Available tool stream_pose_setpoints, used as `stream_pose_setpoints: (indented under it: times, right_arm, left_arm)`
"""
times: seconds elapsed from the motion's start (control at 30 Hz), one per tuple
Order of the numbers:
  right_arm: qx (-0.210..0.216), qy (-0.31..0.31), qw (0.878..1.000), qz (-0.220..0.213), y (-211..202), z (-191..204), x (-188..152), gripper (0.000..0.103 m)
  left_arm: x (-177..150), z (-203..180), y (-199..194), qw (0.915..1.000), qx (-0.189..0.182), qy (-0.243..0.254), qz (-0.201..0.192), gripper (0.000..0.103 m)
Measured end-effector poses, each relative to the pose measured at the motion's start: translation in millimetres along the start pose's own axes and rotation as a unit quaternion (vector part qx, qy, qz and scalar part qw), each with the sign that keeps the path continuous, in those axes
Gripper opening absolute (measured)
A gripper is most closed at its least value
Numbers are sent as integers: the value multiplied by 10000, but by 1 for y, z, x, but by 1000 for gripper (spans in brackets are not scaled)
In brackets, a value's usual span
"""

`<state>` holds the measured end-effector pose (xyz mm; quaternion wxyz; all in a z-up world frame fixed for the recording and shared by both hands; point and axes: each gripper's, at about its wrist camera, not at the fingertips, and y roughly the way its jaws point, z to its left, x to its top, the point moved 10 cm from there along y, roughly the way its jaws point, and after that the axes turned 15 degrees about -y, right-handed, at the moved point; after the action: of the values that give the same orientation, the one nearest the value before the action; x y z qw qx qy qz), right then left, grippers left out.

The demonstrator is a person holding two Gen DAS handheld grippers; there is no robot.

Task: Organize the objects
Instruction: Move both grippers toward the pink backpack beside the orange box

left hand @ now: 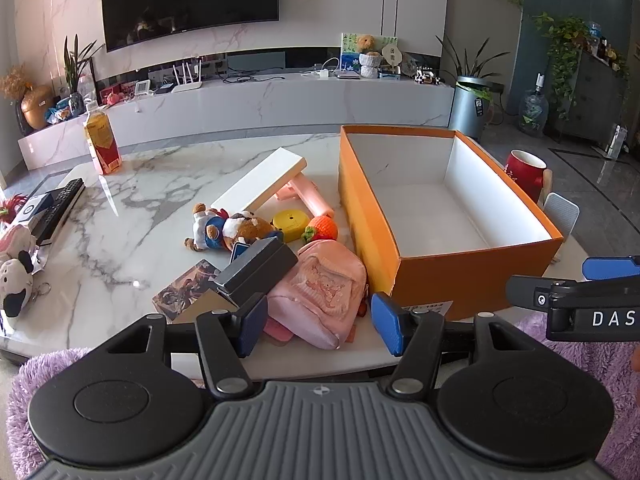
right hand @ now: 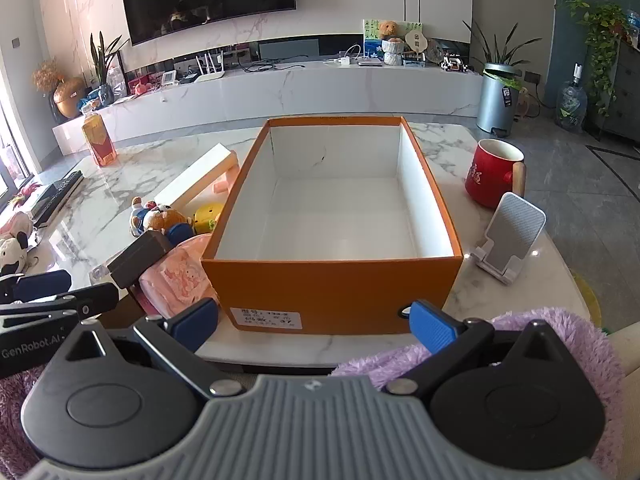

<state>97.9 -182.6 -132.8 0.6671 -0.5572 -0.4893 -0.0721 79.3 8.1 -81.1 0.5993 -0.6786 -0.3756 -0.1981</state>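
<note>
Just beyond the open left gripper [left hand: 318, 326], pink pouch [left hand: 320, 292] beside orange box [left hand: 436, 280].

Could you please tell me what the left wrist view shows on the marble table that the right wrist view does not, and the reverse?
Only the left wrist view shows the orange knitted strawberry toy and the picture-printed flat box near the pink fabric backpack.

Only the right wrist view shows the whole white folding phone stand and the printed label on the orange cardboard box.

Both show the empty box, the red ceramic mug, the brown plush bear and the backpack, with both grippers open and empty.
</note>
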Motion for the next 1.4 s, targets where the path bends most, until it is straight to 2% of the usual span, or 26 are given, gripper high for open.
stream_pose_setpoints:
  times: [0.17,0.4,0.43,0.57,0.7,0.73,0.83,0.9,0.97,1.2,1.4]
  right_arm:
    - [13,-26,10000,43,3,3,-1,102]
    - [115,-75,9999,-54,5,8,4,101]
    - [151,-103,9998,-78,6,10,6,99]
    - [378,-226,9990,-61,12,24,11,76]
    - [692,-356,9970,-21,23,47,14,66]
    - [759,-387,9964,5,26,52,14,60]
    - [946,-454,9944,153,40,68,12,47]
    - [1078,-487,9926,254,49,78,9,44]
    - [1207,-552,9906,336,56,89,8,36]
    - [1507,-1030,9824,404,76,130,18,33]
    - [1608,-1576,9734,413,93,161,27,33]
  left_arm:
    - [-2,4,2,10000,-4,-22,56,68]
    - [-3,14,5,9999,23,-34,164,61]
    - [-2,15,5,9998,27,-37,182,58]
    - [0,24,8,9997,45,-45,231,50]
    - [-2,28,15,9993,-47,-69,358,42]
    - [-2,28,18,9991,-95,-78,395,40]
    - [-2,29,28,9985,-216,-98,493,39]
    - [-3,30,36,9980,-265,-75,577,39]
    - [-4,32,46,9969,-299,-62,731,36]
    - [-1,58,63,9951,-16,-65,986,26]
    - [5,79,70,9940,151,-186,1067,26]
